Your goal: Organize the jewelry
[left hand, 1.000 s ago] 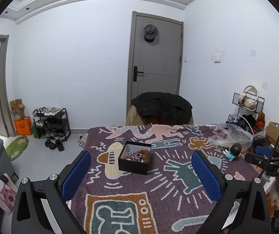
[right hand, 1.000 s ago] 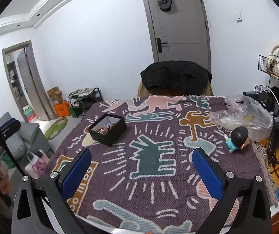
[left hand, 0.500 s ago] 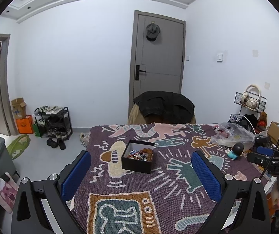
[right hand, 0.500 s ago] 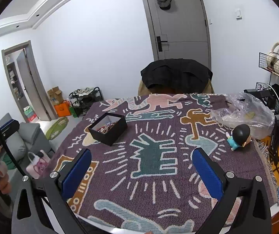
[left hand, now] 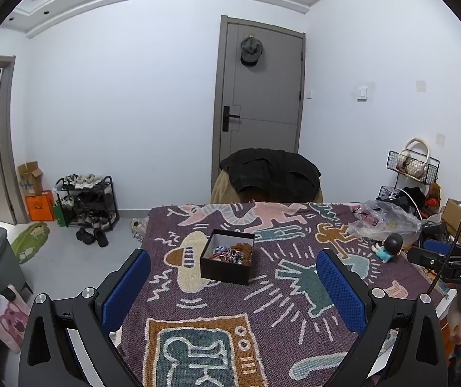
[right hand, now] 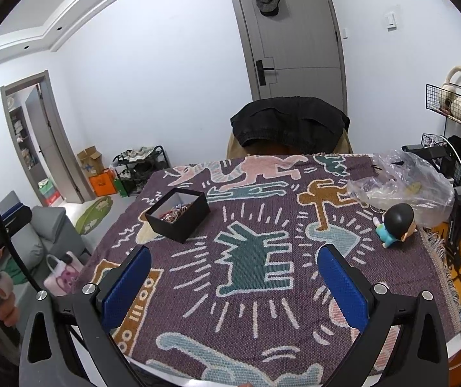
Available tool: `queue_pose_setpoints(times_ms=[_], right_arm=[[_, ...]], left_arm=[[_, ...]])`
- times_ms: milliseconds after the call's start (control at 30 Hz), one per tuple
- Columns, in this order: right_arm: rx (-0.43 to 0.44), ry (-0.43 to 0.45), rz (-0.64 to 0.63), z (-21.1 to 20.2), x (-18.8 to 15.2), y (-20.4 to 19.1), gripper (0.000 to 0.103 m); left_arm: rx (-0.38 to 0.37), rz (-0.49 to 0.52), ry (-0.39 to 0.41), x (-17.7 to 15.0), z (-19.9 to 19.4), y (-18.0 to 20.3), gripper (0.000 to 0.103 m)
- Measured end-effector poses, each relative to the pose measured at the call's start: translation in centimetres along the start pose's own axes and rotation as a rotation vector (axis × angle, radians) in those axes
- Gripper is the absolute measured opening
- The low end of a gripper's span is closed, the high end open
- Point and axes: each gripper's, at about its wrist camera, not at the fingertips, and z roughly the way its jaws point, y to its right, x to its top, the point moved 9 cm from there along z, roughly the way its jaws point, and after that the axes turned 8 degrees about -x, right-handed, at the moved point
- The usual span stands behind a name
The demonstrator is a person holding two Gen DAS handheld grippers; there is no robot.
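The black open-topped box is serving as landmark: it is sitting on the patterned woven blanket covering the table, and a tangle of jewelry is lying heaped inside it, mixed beads and chains that cannot be told apart at this range. No loose piece is showing on the blanket around the box. The left gripper is hovering just on the near side of the box, lined up with it, fingers spread wide and grasping nothing; this spread suits an approach over the box's rim. The right gripper is hanging well to the right of the box, likewise spread and empty, apparently keeping clear. A crumpled clear plastic bag and a small black-haired figurine are resting far to the right of the box, near the blanket's edge. The heap in the box fits either jewelry awaiting sorting or jewelry already gathered; the views are not settling which.
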Motion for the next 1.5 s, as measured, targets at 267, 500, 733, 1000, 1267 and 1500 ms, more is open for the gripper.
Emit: queue_pose_setpoints(times_ms=[267, 500, 733, 1000, 1267, 1500], right_arm=[[-0.008, -0.004, 0.024, 0.2, -0.1, 0.5, 0.103], [-0.01, -0.001, 0.042, 0.6, -0.2, 1.2, 0.103], [-0.01, 0.017, 0.047, 0.1, 0.0, 1.4, 0.103], [-0.011, 0.018, 0.056, 0.2, 0.0, 1.5, 0.103], [-0.007, 0.007, 0.047, 0.6, -0.2, 1.1, 0.103], [-0.009, 0.002, 0.054, 0.8, -0.2, 1.2, 0.103]], left_arm=[[-0.004, 0.016, -0.001, 0.1, 0.2, 0.7, 0.103], [0.0, 0.022, -0.025, -0.3, 0.7, 0.9, 0.103], [-0.009, 0.023, -0.039, -0.5, 0.8, 1.4, 0.103], [-0.01, 0.029, -0.046, -0.7, 1.1, 1.6, 0.103], [-0.014, 0.03, -0.04, -0.8, 1.3, 1.7, 0.103], [-0.024, 0.038, -0.044, -1.0, 1.5, 2.0, 0.103]])
